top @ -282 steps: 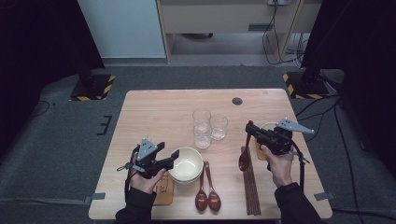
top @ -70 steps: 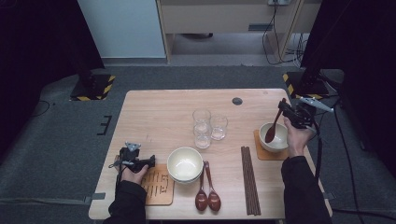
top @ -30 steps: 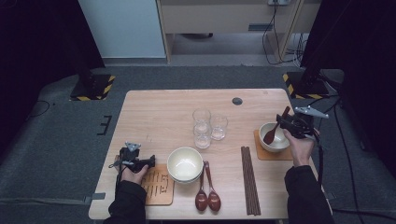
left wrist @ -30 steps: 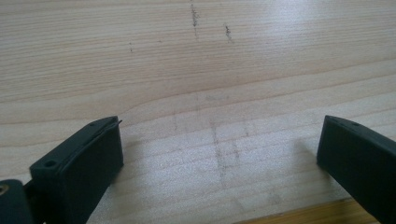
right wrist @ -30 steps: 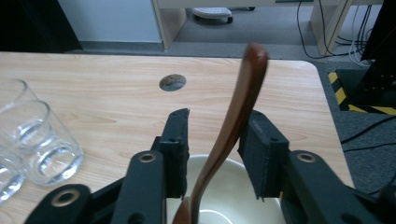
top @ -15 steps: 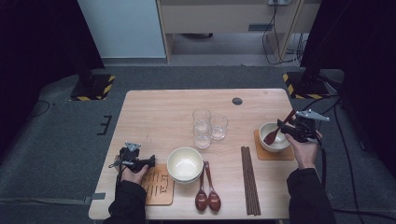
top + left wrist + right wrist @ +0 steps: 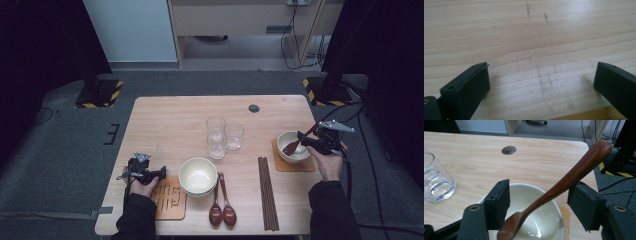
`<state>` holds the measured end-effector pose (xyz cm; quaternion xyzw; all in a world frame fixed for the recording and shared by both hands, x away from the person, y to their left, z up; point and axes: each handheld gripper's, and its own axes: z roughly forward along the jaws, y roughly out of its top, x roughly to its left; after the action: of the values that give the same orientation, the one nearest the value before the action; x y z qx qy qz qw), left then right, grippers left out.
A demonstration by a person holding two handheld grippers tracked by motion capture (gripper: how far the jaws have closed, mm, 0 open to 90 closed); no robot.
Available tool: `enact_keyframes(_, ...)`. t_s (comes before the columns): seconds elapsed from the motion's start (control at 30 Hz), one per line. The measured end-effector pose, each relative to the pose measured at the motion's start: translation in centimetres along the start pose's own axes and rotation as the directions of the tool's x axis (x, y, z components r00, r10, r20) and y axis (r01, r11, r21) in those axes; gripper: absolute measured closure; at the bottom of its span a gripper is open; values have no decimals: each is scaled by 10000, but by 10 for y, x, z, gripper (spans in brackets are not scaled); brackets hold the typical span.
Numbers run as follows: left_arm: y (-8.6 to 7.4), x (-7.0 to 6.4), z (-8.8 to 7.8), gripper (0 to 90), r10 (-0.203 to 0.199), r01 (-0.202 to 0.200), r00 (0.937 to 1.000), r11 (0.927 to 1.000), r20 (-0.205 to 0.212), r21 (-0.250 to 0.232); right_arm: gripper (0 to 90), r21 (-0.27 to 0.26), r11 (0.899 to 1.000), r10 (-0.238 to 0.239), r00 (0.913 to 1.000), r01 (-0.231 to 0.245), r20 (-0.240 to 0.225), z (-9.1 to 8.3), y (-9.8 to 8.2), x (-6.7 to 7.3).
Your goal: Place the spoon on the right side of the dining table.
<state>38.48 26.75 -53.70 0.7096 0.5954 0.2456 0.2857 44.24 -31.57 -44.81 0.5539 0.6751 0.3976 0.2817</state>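
A dark wooden spoon (image 7: 564,182) leans in the cream bowl (image 7: 541,225), scoop down and handle slanting up to the right. My right gripper (image 7: 540,195) straddles that handle. Its jaws have just been opening and now stand wide, with the spoon between them and no pad pressing on it. From above, the right gripper (image 7: 305,141) sits at the right rim of the bowl (image 7: 295,156), which stands on a wooden coaster (image 7: 295,165). My left gripper (image 7: 159,173) rests open at the front left over bare wood (image 7: 536,37).
A second cream bowl (image 7: 198,175) stands front centre beside a coaster (image 7: 170,200). Two dark spoons (image 7: 222,212) and chopsticks (image 7: 267,192) lie near the front edge. Two glasses (image 7: 216,137) (image 7: 234,136) stand mid-table, one glass (image 7: 435,182) left of my right gripper. A cable hole (image 7: 254,108) is farther back.
The right gripper has drawn back slightly toward the bowl's right rim and its jaws have spread off the spoon, which stays leaning in the bowl. The left hand has kept still.
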Motion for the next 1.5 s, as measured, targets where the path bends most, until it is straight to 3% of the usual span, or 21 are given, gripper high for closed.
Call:
enact_keyframes(0.53, 0, 0, 0, 0, -1, 1, 10000, 10000, -1, -1, 286, 467, 9986, 238, 9994, -249, 232, 4, -12, -16)
enact_keyframes(0.93, 0, 0, 0, 0, 0, 0, 10000, 10000, 0, -1, 264, 690, 9967, 403, 9988, -421, 279, 7, -19, -20)
enact_keyframes(1.5, 0, 0, 0, 0, -1, 1, 10000, 10000, 1, 2, 236, 1128, 9933, 212, 9993, -245, 300, 9, -22, -18)
